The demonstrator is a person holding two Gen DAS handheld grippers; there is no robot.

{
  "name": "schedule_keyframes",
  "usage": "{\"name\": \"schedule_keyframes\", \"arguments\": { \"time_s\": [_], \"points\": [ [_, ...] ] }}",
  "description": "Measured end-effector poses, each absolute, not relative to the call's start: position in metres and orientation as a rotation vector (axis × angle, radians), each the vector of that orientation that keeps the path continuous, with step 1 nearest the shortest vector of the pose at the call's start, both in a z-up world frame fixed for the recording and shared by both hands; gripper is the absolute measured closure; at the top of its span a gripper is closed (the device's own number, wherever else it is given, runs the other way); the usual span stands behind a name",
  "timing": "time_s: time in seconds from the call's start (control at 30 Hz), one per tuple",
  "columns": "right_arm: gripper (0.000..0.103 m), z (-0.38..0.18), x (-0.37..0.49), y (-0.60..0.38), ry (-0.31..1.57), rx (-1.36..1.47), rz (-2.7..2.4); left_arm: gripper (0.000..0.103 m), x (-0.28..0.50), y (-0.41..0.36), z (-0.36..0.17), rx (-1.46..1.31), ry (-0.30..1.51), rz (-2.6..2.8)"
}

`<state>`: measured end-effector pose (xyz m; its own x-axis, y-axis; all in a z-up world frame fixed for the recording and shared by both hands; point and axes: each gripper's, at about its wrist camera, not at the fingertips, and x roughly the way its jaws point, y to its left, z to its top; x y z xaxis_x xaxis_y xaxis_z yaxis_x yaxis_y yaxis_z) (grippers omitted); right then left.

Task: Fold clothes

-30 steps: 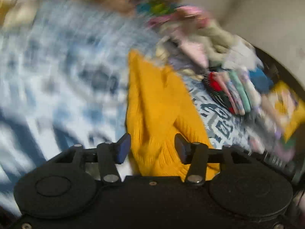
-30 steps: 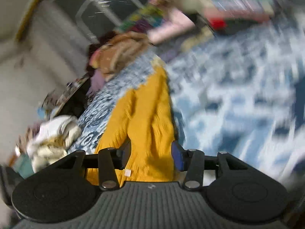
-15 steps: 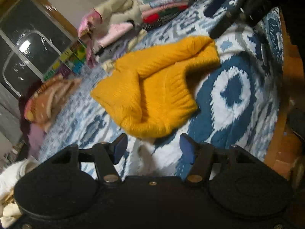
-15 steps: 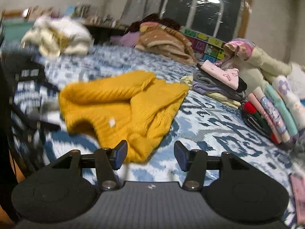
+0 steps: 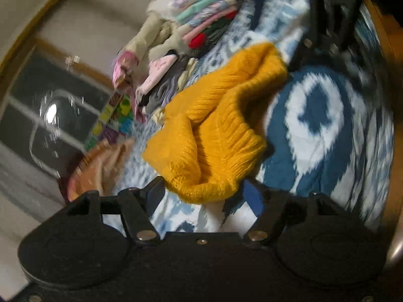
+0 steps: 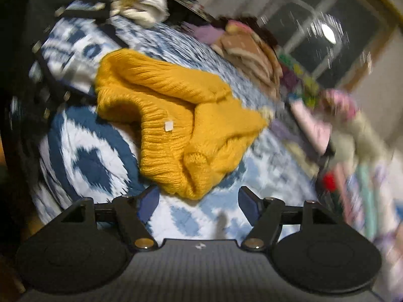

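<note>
Two tools are seen over a bed covered by a blue-and-white patterned bedspread [image 5: 320, 125], on which all the clothes lie. Largest of the garments in hand is the mustard-yellow knit sweater [image 5: 216, 125], lying bunched near the bed's front edge, partly doubled over itself, with a small white tag [image 6: 169, 126] showing on its ribbed edge. It is judged to be only loosely folded: the layers are uneven and the outline is irregular, so squaring and at least one further fold appear to be left.

Beyond it, a stack of folded clothes [image 5: 209, 22] in pastel colours and red is seen, taken as work already done. A loose heap of pink and beige garments [image 5: 148, 58] beside that stack and a brown bundle [image 6: 252, 52] farther off are taken as still unfolded.

The left tool [image 5: 204, 195] is released, its jaws having just been opening; the sweater's hem lies between the fingers but is not pressed by them. The right tool [image 6: 199, 200] is likewise released and has just been opening, with the sweater's lower corner just ahead of its gap.
</note>
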<state>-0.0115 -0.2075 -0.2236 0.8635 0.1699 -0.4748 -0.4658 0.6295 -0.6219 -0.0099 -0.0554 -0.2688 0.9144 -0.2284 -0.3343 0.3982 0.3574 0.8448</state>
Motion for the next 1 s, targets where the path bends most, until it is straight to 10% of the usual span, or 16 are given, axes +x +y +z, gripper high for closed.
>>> {"name": "schedule_keyframes", "arguments": {
  "time_s": [0.43,0.63,1.0],
  "points": [
    [0.035,-0.245,-0.015,-0.208,0.149,-1.042,0.382,0.031,0.001,-0.051,-0.275,1.161,0.049,-0.361],
    [0.053,-0.250,-0.014,-0.206,0.126,-1.015,0.421,0.035,0.007,-0.055,-0.273,1.164,0.046,-0.388],
    [0.071,-0.240,-0.001,-0.202,0.256,-0.887,0.438,0.073,0.009,-0.064,-0.272,1.150,0.140,-0.403]
  ]
}}
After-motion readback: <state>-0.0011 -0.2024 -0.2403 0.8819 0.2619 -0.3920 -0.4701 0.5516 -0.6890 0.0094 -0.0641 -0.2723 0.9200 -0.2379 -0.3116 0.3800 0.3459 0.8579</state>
